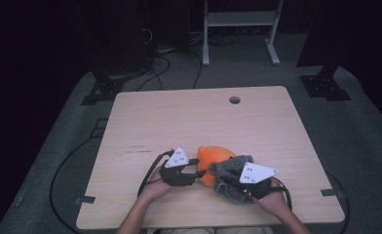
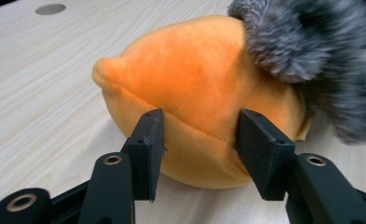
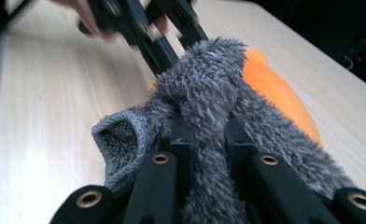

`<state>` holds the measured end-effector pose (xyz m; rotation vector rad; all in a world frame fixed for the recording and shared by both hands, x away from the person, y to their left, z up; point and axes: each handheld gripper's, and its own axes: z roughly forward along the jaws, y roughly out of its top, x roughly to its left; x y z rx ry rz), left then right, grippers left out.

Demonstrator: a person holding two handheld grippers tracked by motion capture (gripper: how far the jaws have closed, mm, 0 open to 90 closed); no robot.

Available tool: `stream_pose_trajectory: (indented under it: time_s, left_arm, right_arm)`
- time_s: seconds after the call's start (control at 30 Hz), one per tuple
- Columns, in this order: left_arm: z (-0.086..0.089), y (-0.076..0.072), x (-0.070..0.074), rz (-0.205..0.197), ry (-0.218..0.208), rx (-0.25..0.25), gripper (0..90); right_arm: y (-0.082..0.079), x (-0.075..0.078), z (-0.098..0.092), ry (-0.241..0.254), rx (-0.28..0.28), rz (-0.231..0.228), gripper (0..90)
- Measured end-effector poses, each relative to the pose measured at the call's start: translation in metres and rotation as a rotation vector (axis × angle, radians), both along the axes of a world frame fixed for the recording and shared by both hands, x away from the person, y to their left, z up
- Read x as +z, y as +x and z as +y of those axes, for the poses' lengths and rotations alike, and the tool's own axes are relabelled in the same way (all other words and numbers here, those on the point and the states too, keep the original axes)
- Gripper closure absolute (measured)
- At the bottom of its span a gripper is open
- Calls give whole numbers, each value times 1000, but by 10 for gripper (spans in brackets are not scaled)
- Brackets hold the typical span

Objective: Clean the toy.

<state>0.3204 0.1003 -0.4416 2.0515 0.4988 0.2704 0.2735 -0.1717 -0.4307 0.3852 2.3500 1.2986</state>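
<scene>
An orange plush toy lies on the wooden table near its front edge. My left gripper comes at it from the left. Its pads press into the toy's lower seam, so it is shut on the plush. A grey fuzzy sock-like cloth drapes over the toy's right side. My right gripper is shut on a bunched fold of that cloth, whose open cuff hangs to the left. Behind the cloth I see the orange plush and the left gripper's black fingers.
A round cable hole sits at the table's far edge. Beyond it stand a white frame and dark stands on grey carpet. Cables trail on the floor to the left. The far half of the table offers free room.
</scene>
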Motion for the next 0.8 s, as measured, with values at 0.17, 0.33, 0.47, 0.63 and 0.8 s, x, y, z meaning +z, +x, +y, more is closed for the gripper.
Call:
stream_pose_trajectory:
  time_s: [0.17,0.33,0.47,0.63,0.8]
  left_arm:
    - [-2,1,-1,-6,-2,2,505]
    - [0,2,-1,0,4,4,501]
    - [1,3,-2,4,7,12,496]
    - [1,6,-3,9,3,21,448]
    - [2,5,-3,8,4,22,449]
  right_arm:
    - [14,-5,-29,-28,-128,31,772]
    - [25,-12,-54,-70,-249,95,773]
    - [23,-10,-58,-39,-244,98,773]
    - [6,-4,-34,-8,-97,61,770]
    - [25,-16,-53,-68,-226,131,772]
